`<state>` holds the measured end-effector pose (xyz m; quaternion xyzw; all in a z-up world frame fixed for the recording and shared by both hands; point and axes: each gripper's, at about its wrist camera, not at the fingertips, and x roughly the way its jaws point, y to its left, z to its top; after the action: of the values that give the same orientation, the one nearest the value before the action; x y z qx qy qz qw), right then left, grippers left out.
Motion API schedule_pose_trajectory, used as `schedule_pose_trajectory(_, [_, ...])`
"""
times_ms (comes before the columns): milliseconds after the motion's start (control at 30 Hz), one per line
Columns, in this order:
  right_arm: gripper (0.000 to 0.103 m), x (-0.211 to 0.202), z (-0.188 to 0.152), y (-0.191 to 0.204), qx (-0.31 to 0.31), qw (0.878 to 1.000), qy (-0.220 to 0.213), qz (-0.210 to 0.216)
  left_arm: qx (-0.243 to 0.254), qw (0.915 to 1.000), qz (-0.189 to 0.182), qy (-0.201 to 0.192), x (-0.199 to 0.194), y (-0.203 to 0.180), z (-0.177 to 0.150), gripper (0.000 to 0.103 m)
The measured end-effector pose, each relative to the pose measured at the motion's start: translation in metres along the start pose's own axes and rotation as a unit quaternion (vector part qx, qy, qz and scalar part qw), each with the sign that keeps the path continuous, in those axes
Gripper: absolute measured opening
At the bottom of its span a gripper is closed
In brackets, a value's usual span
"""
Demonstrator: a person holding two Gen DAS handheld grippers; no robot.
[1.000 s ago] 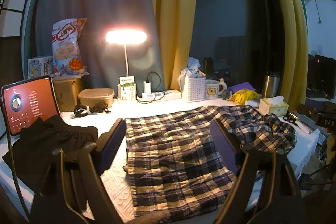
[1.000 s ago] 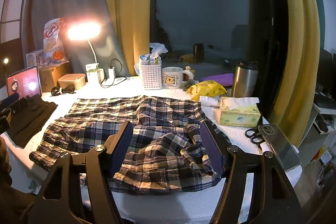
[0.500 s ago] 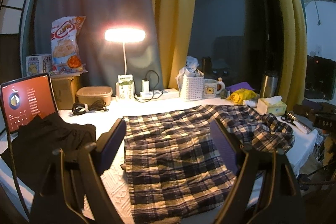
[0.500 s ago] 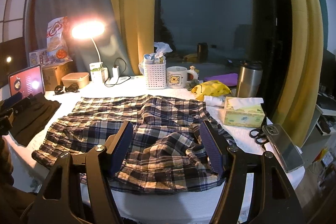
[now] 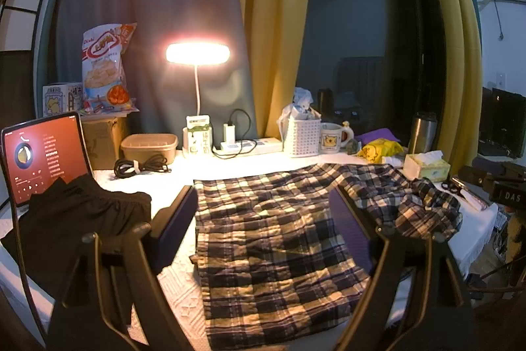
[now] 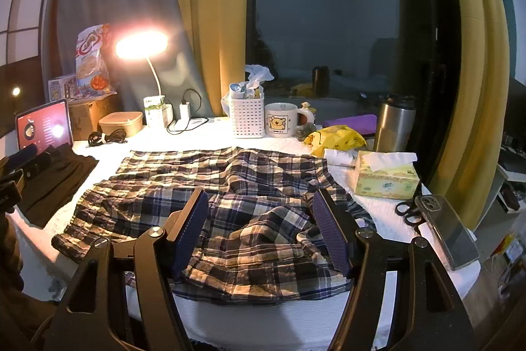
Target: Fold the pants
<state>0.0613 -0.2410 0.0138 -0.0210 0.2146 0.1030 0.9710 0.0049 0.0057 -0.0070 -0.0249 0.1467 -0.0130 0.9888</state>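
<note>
Plaid pants [image 5: 276, 239] lie spread across the white table, legs toward the left, the waist end bunched and rumpled at the right [image 6: 263, 219]. My left gripper [image 5: 263, 219] is open and empty, held above the leg ends. My right gripper [image 6: 259, 219] is open and empty, held above the rumpled waist end. Neither touches the cloth. The right gripper's body shows at the right edge of the left wrist view [image 5: 496, 183].
A black garment [image 5: 75, 219] and a lit tablet [image 5: 39, 157] sit at the left. A lamp [image 5: 197, 55], cables, a white basket [image 6: 246, 114], a mug [image 6: 282, 120], a steel tumbler [image 6: 394, 124], a tissue box [image 6: 384, 176], scissors [image 6: 407, 209] and a phone [image 6: 447, 229] line the back and right edge.
Both grippers have drawn back and up slightly; the view of the table has shifted a little. The pants have not moved.
</note>
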Motion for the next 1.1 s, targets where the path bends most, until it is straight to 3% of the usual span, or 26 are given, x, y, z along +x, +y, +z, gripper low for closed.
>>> schedule_pose_trajectory(1100, [0.07, 0.0017, -0.0007, 0.0027, -0.002, 1.0, 0.002, 0.001, -0.001, 1.0, 0.001, 0.001, 0.0005, 0.0024, -0.0027, 0.083])
